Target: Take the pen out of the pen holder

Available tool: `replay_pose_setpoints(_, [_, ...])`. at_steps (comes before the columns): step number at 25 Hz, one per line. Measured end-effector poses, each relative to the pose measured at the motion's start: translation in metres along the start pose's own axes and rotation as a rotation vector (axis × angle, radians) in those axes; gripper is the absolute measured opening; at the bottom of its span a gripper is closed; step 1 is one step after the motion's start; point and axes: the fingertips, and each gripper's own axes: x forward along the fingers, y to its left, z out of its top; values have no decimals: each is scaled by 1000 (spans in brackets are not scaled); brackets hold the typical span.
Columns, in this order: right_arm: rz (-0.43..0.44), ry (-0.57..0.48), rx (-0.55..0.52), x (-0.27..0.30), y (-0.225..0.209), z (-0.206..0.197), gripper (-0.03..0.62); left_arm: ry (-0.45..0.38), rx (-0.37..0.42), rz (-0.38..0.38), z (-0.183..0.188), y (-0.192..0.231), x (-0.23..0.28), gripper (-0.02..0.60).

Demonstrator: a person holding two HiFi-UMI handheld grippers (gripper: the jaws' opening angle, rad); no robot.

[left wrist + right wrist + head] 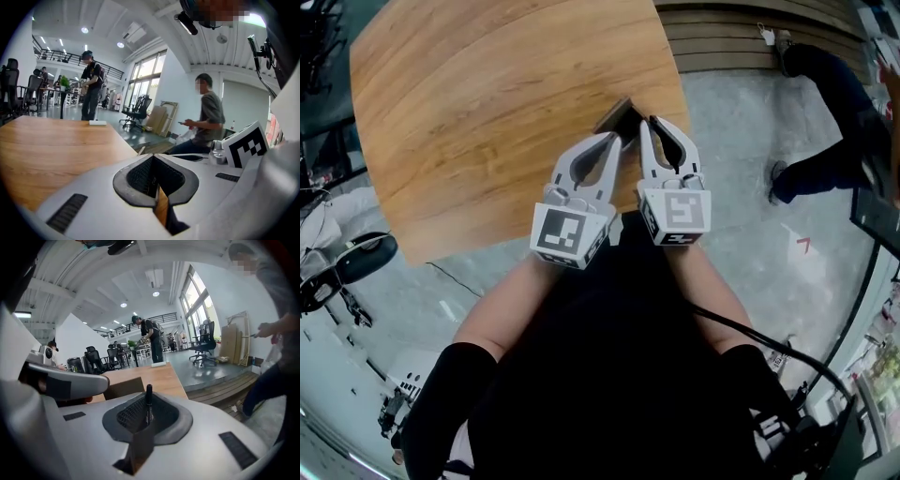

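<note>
Left gripper (615,141): in your left hand, jaws nearly together on a thin brown edge that looks like the wall of the pen holder (622,116).
Right gripper (645,127): in your right hand, just beside the left one, pads closed on the pen (148,403).
Pen: black and upright between your right pads, its top poking above them. Its lower end is hidden, so you cannot tell whether it is clear of the holder.
Pen holder: a small brown box at both gripper tips, over the near edge of the table (487,112).
Table: wooden, with your forearms reaching in from below.
</note>
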Motion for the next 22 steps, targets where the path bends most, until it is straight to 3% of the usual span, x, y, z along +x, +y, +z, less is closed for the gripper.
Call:
replay_pose_setpoints(14, [-19,15,37,7,-3,-17,38,20,-5,3,-11,0,-4,6])
replay_pose_setpoints(22, [-30,-67,9,-14,0,24,38,-42,23,-5,14,-7,-19,6])
